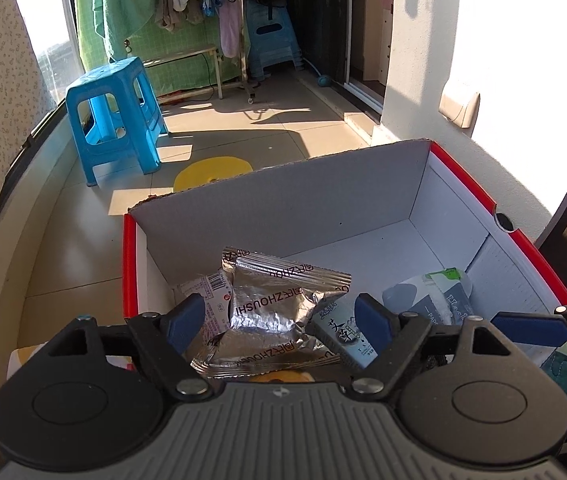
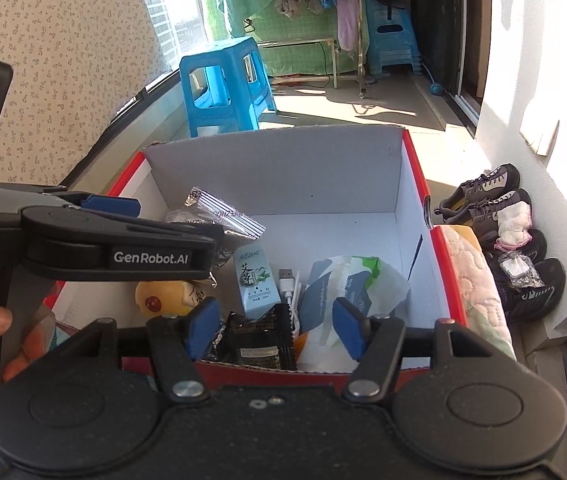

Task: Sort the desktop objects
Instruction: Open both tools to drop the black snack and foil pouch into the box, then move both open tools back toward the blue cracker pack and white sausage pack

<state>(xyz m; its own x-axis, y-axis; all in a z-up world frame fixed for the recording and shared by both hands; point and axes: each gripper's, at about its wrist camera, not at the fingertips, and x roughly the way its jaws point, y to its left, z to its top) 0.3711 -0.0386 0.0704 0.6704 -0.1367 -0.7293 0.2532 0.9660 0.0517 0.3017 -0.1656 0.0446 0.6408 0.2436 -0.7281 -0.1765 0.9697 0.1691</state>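
Left gripper (image 1: 279,322) hangs over the near-left part of the box (image 1: 283,196), its blue pads spread wide and apart from the silver foil sachets (image 1: 271,304) between them — nothing is pinched. Right gripper (image 2: 275,330) sits at the near wall of the same box, fingers likewise spread and empty, with a black mesh-patterned packet (image 2: 261,338) between and just below the pads.

Orientation of contents:
- Foil sachets: crinkled, metallic, with crimped ends; two are stacked, long axes running roughly left to right, the upper one tilted.
- Small carton (image 2: 254,284): pale rectangular box leaning upright, long axis pointing toward the far wall.
- Tissue pack (image 2: 347,284): soft plastic wrap, blue-white with a green corner, lying slantwise at the right.
- White USB cable (image 2: 289,280): lies between the carton and the tissue pack.
- Round yellow toy (image 2: 163,296): sits at the near-left wall.

Edges and room: the box is corrugated cardboard, white inside with red rims; its far half is bare floor — open space behind the pile. A quilted pad (image 2: 471,280) lies against the right wall outside, shoes (image 2: 491,200) beyond it, and a blue plastic stool (image 2: 223,84) stands past the far wall.
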